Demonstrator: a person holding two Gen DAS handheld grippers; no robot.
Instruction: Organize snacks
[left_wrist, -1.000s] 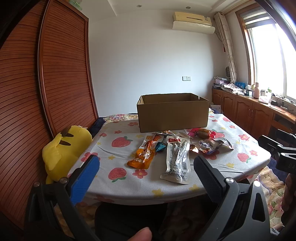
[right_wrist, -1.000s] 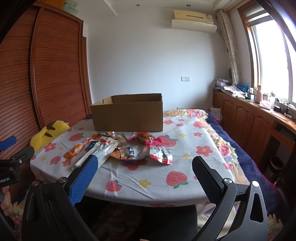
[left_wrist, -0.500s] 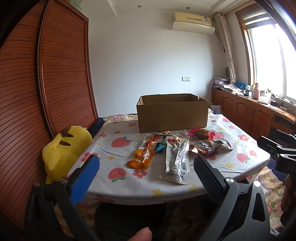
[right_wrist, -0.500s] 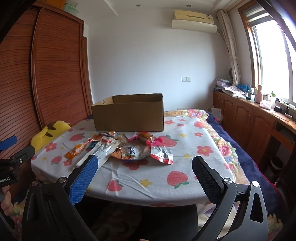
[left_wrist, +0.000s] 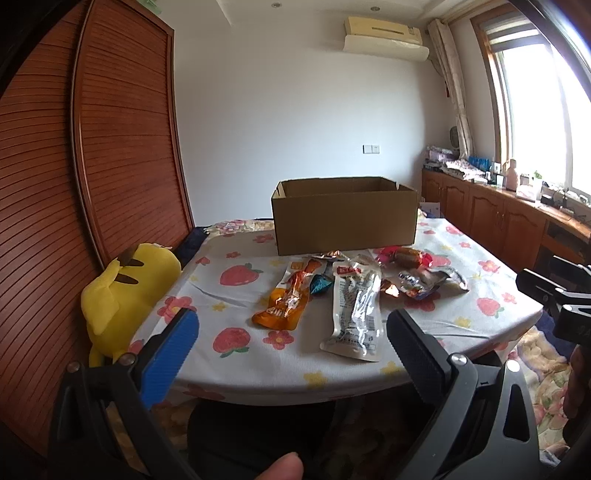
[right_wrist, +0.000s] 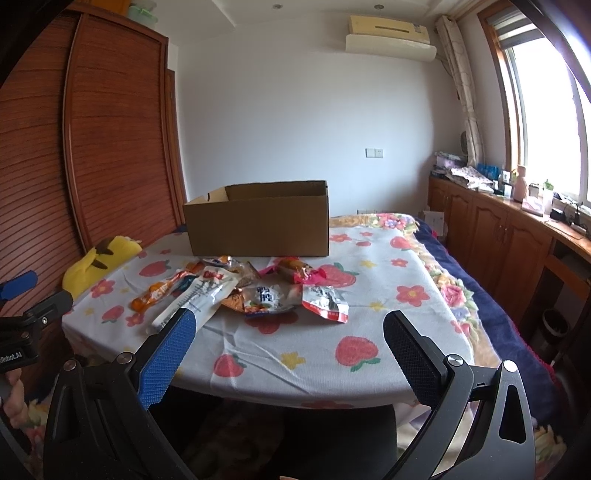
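Observation:
Several snack packets lie in a loose pile on the strawberry-print tablecloth (left_wrist: 240, 325) in front of an open cardboard box (left_wrist: 345, 216). Among them are a long clear-and-white packet (left_wrist: 356, 306), an orange packet (left_wrist: 288, 299) and a red-wrapped cake (left_wrist: 408, 256). In the right wrist view the box (right_wrist: 258, 221) stands behind the white packet (right_wrist: 195, 299) and a red-edged silver packet (right_wrist: 325, 301). My left gripper (left_wrist: 291, 336) is open and empty, short of the table's near edge. My right gripper (right_wrist: 288, 332) is open and empty, also short of that edge.
A yellow plush toy (left_wrist: 125, 291) sits at the table's left edge against the wooden slatted wardrobe (left_wrist: 122, 140). Wooden cabinets (right_wrist: 509, 236) with clutter on top run under the window on the right. A dark blue floral blanket (right_wrist: 472, 291) hangs off the table's right side.
Both grippers have drifted slightly; the table and snacks sit a touch closer and lower in view. Nothing on the table has moved, and both grippers stay open.

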